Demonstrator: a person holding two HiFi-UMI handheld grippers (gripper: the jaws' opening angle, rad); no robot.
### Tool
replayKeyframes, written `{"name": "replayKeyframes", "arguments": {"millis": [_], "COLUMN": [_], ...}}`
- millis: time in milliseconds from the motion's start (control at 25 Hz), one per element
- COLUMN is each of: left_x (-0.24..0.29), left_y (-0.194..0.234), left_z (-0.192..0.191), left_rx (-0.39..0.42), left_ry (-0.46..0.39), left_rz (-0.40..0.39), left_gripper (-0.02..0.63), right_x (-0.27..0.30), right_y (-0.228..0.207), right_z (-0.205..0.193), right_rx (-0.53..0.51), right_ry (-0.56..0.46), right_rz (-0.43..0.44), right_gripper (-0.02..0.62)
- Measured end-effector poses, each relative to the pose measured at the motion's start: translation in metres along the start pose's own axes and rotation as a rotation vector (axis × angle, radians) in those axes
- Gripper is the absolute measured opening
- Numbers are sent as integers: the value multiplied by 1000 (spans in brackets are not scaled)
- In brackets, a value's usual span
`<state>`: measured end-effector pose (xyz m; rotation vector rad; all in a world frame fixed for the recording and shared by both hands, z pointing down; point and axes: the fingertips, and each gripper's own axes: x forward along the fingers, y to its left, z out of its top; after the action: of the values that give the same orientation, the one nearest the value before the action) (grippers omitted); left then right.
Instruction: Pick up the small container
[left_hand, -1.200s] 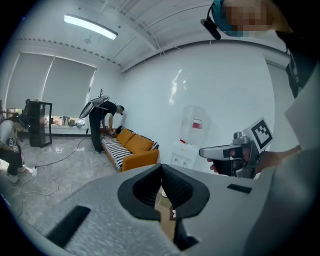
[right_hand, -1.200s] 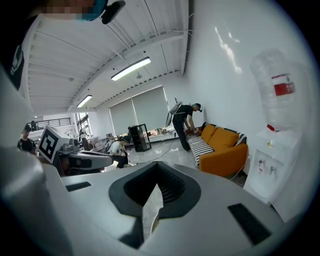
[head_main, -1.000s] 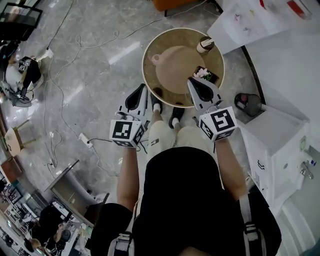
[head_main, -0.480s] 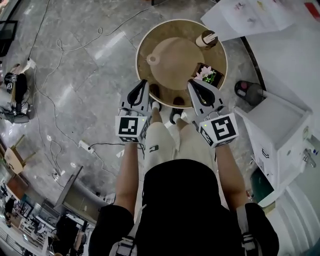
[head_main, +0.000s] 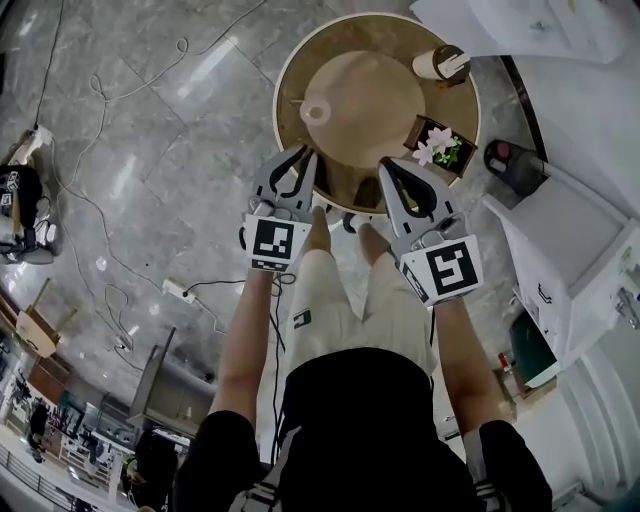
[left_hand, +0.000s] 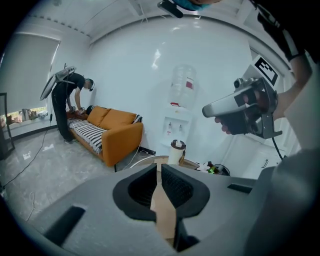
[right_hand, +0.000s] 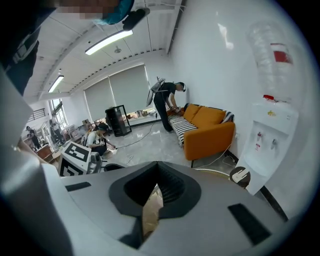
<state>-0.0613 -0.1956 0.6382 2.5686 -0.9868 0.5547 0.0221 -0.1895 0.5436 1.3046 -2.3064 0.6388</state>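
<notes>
The small container (head_main: 316, 112), a pale round dish with a little handle, sits left of centre on the round wooden table (head_main: 300, 55). My left gripper (head_main: 302, 152) is shut and empty, its tips over the table's near edge, just short of the container. My right gripper (head_main: 385, 163) is also shut and empty, at the near edge, a little left of the flower pot (head_main: 440, 147). In the left gripper view the closed jaws (left_hand: 159, 167) point at the table, with the right gripper (left_hand: 206, 111) up at the right. The right gripper view shows closed jaws (right_hand: 156, 167).
A lidded paper cup (head_main: 440, 63) stands at the table's far right rim. A white cabinet (head_main: 580, 250) and a dark bin (head_main: 510, 160) lie to the right. Cables (head_main: 100, 220) run over the floor at left. Beyond are an orange sofa (left_hand: 112, 135), a water dispenser (left_hand: 182, 100) and a bending person (left_hand: 67, 100).
The table has drawn closer. Both grippers have moved forward, their tips now over its near edge; the left one has come up level with the right. Jaws stay closed.
</notes>
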Motion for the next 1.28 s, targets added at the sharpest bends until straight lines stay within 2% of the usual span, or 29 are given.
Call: {"name": "replayKeyframes", "arguments": {"millis": [240, 440, 640, 840, 1040, 1280], "left_x": [28, 55, 82, 107, 127, 139], "left_y": [21, 36, 34, 42, 39, 42], "left_z": [-39, -81, -116, -133, -143, -155], "left_rx": [-9, -30, -2, -51, -29, -21], "left_ry": [17, 48, 85, 77, 84, 110], "left_rz": [-24, -39, -68, -24, -13, 27], "left_gripper": [24, 72, 124, 169, 212, 224], "right_x": [32, 51, 58, 62, 66, 68], "right_y": [-1, -7, -13, -26, -35, -39], "right_z": [-15, -22, -38, -52, -59, -66], "right_rx": [10, 2, 26, 48, 66, 77], "right_ry": [26, 50, 78, 101, 110, 115], "right_rz": [14, 16, 7, -1, -8, -6], "right_gripper": [3, 3, 3, 3, 3, 3]}}
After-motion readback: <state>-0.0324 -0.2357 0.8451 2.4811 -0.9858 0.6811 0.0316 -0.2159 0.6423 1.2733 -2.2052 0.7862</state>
